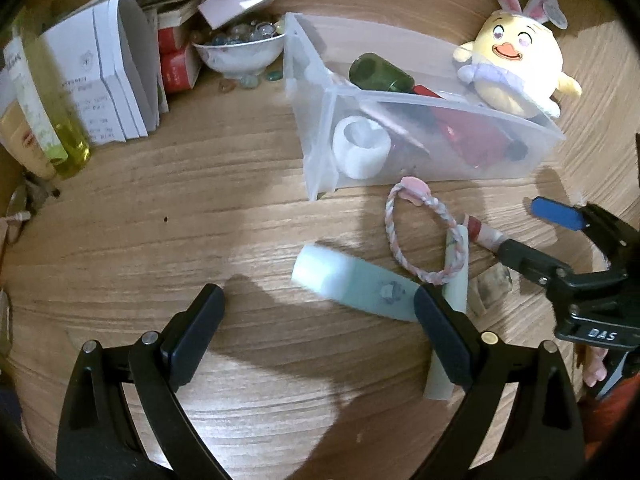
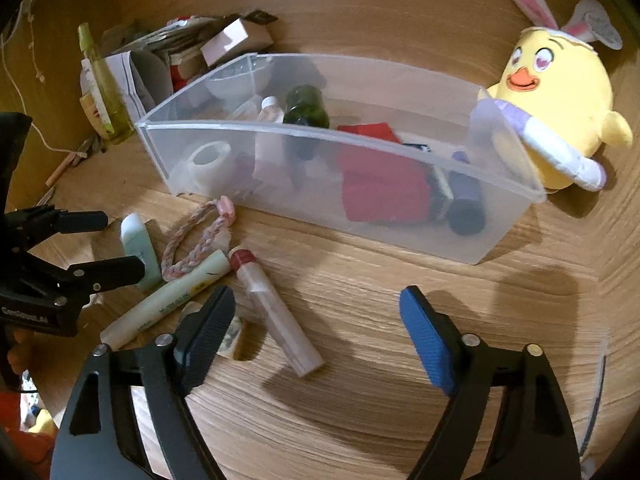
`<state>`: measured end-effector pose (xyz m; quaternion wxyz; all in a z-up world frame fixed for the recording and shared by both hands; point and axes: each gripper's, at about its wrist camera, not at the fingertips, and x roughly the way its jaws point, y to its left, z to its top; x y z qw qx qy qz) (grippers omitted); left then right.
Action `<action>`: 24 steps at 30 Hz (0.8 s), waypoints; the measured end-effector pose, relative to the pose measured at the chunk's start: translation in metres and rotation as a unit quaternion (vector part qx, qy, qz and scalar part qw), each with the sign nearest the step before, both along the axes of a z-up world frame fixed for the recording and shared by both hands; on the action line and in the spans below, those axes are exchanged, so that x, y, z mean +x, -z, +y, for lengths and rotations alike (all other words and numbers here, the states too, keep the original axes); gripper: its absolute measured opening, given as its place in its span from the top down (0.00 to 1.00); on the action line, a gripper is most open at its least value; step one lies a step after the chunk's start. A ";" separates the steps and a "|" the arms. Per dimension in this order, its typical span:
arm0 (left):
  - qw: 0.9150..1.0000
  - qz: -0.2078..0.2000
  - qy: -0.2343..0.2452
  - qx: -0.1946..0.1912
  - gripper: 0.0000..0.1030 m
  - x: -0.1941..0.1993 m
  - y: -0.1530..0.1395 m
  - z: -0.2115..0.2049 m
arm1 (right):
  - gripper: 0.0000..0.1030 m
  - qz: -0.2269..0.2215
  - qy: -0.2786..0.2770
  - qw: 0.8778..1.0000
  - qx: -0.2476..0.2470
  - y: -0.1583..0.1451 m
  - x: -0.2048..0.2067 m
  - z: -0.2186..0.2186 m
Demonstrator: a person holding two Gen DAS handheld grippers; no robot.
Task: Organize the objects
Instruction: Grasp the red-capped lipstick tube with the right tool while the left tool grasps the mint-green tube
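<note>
A clear plastic bin (image 1: 400, 168) (image 2: 320, 200) on the wooden table holds a tape roll (image 1: 362, 148), a green bottle (image 1: 380, 72), red items and a dark tube. In front of it lie a pale green tube (image 1: 352, 284) (image 2: 138, 246), a braided pink loop (image 1: 420, 236) (image 2: 200, 240), a long pale tube (image 2: 168, 300) and a red-capped pink tube (image 2: 276, 312). My left gripper (image 1: 320, 308) is open and empty, its right finger over the green tube's end. My right gripper (image 2: 318, 312) is open and empty, with the pink tube between its fingers.
A yellow plush chick with rabbit ears (image 1: 516, 68) (image 2: 560, 120) leans on the bin's far end. At the back left stand boxes and papers (image 1: 108, 80), a bowl of glass beads (image 1: 240, 48) and a yellow-green bottle (image 1: 60, 120).
</note>
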<state>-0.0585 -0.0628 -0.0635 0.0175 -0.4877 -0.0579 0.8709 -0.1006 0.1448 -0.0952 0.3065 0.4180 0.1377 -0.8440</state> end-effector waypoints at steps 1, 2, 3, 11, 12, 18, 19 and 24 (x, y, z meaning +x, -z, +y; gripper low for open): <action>1.000 0.000 0.001 0.001 0.06 0.000 0.000 0.000 | 0.29 -0.004 -0.002 1.000 0.001 0.001 -0.001 -0.001; 1.000 0.000 0.003 0.000 0.06 0.001 0.000 0.000 | 0.32 -0.008 -0.004 1.000 0.003 0.003 -0.001 -0.003; 1.000 0.001 0.006 -0.001 0.06 0.001 0.000 0.002 | 0.34 -0.008 -0.005 1.000 0.002 0.003 -0.002 -0.003; 0.999 -0.006 0.032 -0.013 0.06 -0.003 0.002 0.014 | 0.62 -0.011 -0.016 1.000 0.014 0.005 -0.004 -0.011; 0.999 -0.006 0.035 -0.019 0.06 -0.004 0.002 0.016 | 0.65 -0.009 -0.015 1.000 0.017 0.005 -0.004 -0.011; 0.999 0.001 0.035 -0.025 0.06 -0.011 0.003 0.021 | 0.85 -0.005 -0.014 1.000 0.016 0.003 -0.004 -0.008; 0.999 0.005 0.034 -0.024 0.06 -0.011 0.004 0.020 | 0.86 -0.005 -0.015 1.000 0.015 0.002 -0.004 -0.008; 0.999 0.018 0.037 -0.029 0.27 -0.007 0.000 0.022 | 0.86 0.001 -0.024 1.000 0.013 0.002 0.003 -0.006</action>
